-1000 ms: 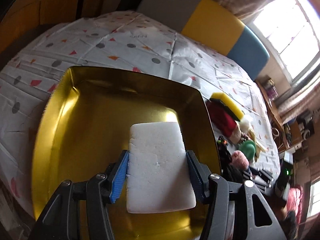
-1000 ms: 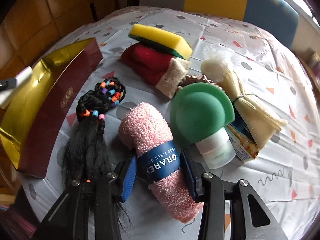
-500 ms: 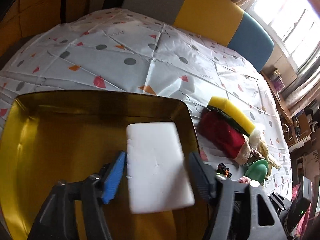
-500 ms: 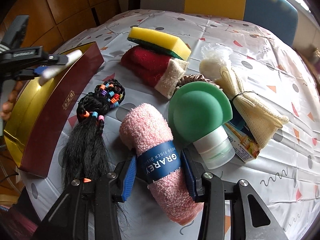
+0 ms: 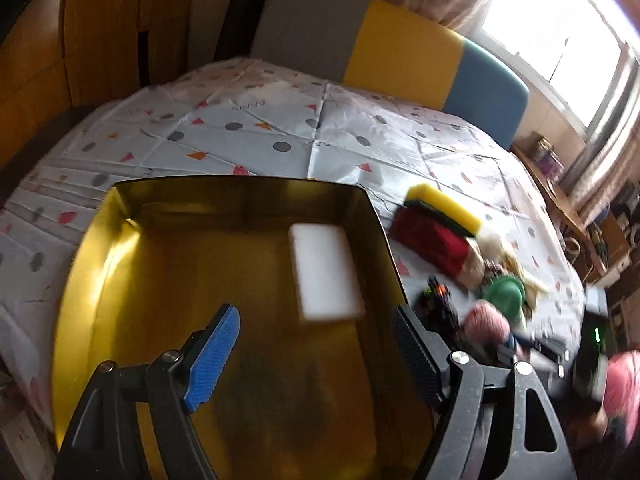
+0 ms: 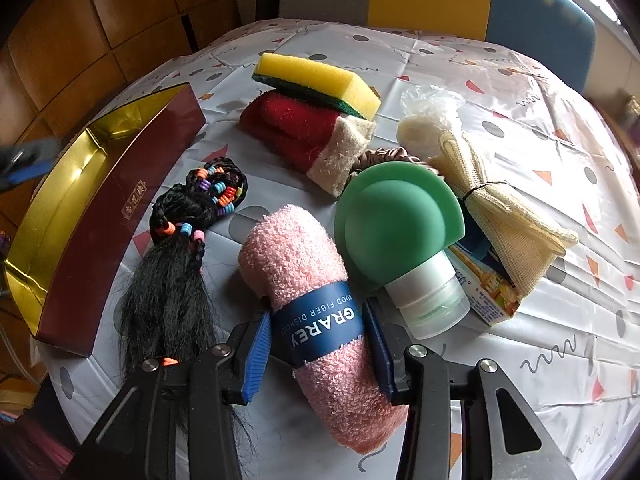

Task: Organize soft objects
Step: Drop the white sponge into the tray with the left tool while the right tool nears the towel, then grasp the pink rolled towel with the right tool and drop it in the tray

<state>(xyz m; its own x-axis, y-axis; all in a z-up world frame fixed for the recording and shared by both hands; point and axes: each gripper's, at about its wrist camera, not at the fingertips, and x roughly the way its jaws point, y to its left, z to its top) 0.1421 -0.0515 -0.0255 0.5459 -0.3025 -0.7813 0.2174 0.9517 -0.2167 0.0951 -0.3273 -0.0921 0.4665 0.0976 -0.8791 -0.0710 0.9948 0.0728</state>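
We read "GRAREY" on navy band around pink rolled towel (image 6: 316,300) — fuzzy, lying right of gold box (image 6: 52,208), beside black braided hairpiece (image 6: 180,256). Our right gripper (image 6: 318,344) pinches towel at band. Left gripper (image 5: 316,344) gapes wide, empty, over box — white sponge (image 5: 326,272) lies inside, near right wall.

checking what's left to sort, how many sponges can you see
2: a white sponge lying in the gold tray, and a yellow-green sponge on the red cloth on the table. Others may be hidden.
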